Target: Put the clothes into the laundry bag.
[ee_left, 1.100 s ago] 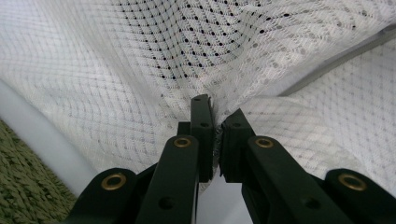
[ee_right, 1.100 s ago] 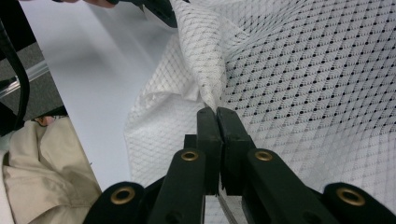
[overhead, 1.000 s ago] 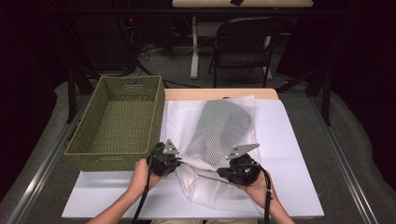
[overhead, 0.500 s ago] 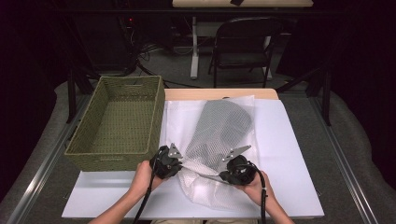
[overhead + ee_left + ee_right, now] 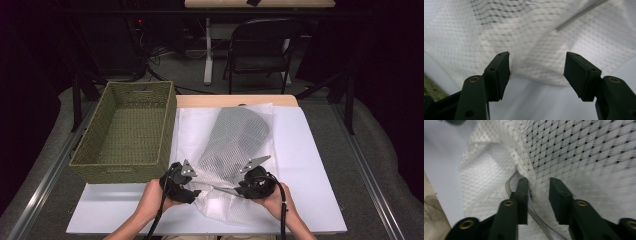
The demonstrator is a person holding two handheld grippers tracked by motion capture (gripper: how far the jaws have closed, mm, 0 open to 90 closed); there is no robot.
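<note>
A white mesh bag (image 5: 235, 150) is lying on the white sheet (image 5: 310, 165) covering the bench (image 5: 235, 100), its long axis running from the person's edge away toward the far edge, the rounded darker end pointing away and slightly right, the crumpled pale end lying nearest the hands. The left hand-held gripper (image 5: 192, 192) is sitting at the bag's near left corner; its jaws have just been opening and are standing wide, with the bag's edge lying just beyond the pads and nothing pressed between them. The right hand-held gripper (image 5: 240, 190) is sitting at the bag's near right side; its jaws have just been opening too and are standing narrow, a fold of mesh lying between them, the left pad touching it and the other apart. The left gripper view is showing the loose hem and a thin grey cord (image 5: 579, 15) crossing the mesh; the right gripper view is showing a seam (image 5: 510, 182) and dark dots through the weave. The high view is giving the surroundings: a green woven basket (image 5: 125, 127) standing just left of the bag, a folding chair (image 5: 262, 50) and cables (image 5: 155, 55) on the floor beyond the bench, the room dark.
</note>
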